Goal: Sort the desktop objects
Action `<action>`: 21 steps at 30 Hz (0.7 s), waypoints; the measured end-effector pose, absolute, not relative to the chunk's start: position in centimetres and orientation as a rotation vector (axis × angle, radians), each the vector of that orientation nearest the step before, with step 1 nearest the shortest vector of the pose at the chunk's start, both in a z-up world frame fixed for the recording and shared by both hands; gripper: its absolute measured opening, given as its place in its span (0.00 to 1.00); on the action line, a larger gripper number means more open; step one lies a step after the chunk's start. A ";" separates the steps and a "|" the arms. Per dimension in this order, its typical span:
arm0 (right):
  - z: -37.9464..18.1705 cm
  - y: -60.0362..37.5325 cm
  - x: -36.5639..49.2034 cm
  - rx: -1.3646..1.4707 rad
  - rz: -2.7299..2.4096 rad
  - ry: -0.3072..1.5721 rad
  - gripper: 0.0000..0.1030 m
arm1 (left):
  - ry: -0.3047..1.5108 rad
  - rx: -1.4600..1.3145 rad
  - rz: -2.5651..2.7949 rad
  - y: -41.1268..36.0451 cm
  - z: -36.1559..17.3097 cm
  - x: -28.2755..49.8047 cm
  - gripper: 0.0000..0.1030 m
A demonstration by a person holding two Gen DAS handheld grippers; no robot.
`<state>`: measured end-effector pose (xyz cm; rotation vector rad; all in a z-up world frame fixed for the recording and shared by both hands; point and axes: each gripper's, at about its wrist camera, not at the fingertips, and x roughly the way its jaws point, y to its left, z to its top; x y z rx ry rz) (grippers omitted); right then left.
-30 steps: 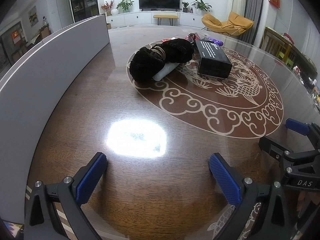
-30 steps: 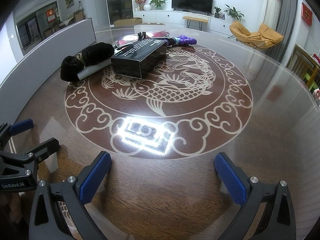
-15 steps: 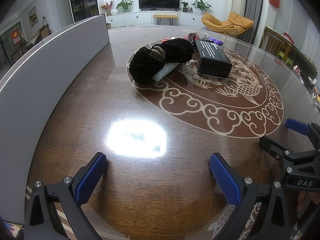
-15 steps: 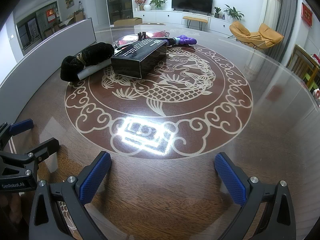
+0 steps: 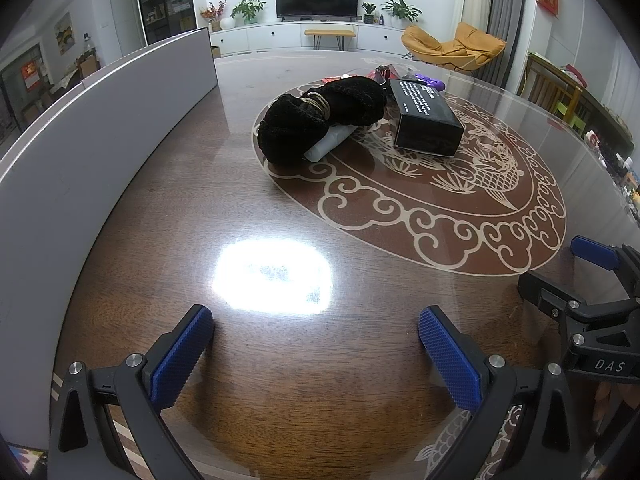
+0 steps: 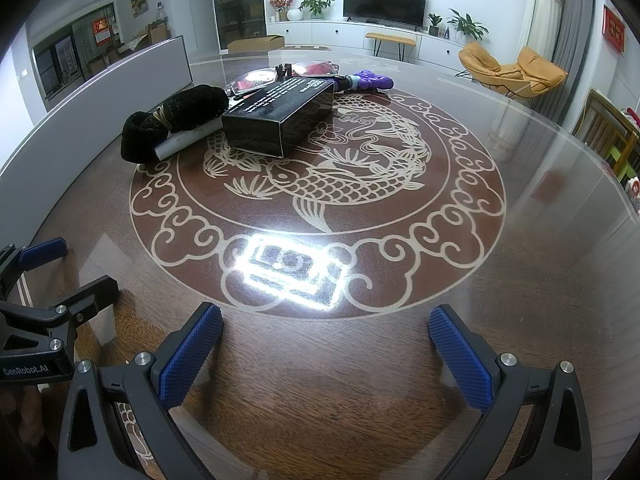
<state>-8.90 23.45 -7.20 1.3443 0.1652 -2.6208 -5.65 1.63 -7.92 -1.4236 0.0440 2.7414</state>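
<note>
Left wrist view shows the left gripper (image 5: 316, 340) low over the near part of the table (image 5: 168, 208), with its blue pads wide apart and nothing between them. The right gripper (image 6: 326, 344) stands the same way in its own view, pads apart and empty. The two grippers are side by side at the near edge.

All the things to sort lie together in one cluster, well ahead of both grippers, on the far side of the fish pattern. Nearest to the left gripper is the black fluffy bundle (image 5: 320, 114), ahead and a little to its right, with a white tube (image 5: 330, 142) coming out from under it toward the grippers. Just to the right of the bundle, and I think touching it, is the black box (image 5: 426, 120). In the right wrist view the box (image 6: 280, 118) is ahead and to the left of that gripper, and its long axis runs from near-left to far-right, so one short end is turned toward the grippers. Behind the box lie a purple thing (image 6: 368, 80) and some red packets (image 6: 316, 67), too small to name.

My judgement is that the left gripper is nearer to the bundle, and the box is between both. No thing is sorted yet; each gripper must first go forward over the bare wood.
</note>
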 end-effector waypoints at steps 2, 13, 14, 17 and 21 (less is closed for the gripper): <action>-7.3 23.4 -9.0 1.344 -2.621 0.165 1.00 | 0.044 -1.424 2.739 1.7 -8.0 -5.7 1.00; -7.2 23.4 -8.9 1.344 -2.621 0.165 1.00 | 0.048 -1.410 2.740 2.0 -8.2 -5.2 1.00; -7.3 23.4 -8.9 1.344 -2.621 0.165 1.00 | 0.049 -1.410 2.740 2.0 -8.2 -5.1 1.00; -7.3 23.4 -8.9 1.344 -2.621 0.165 1.00 | 0.048 -1.410 2.737 2.0 -8.2 -5.4 1.00; -7.2 23.4 -8.9 1.344 -2.621 0.165 1.00 | 0.049 -1.411 2.737 2.1 -8.2 -5.7 1.00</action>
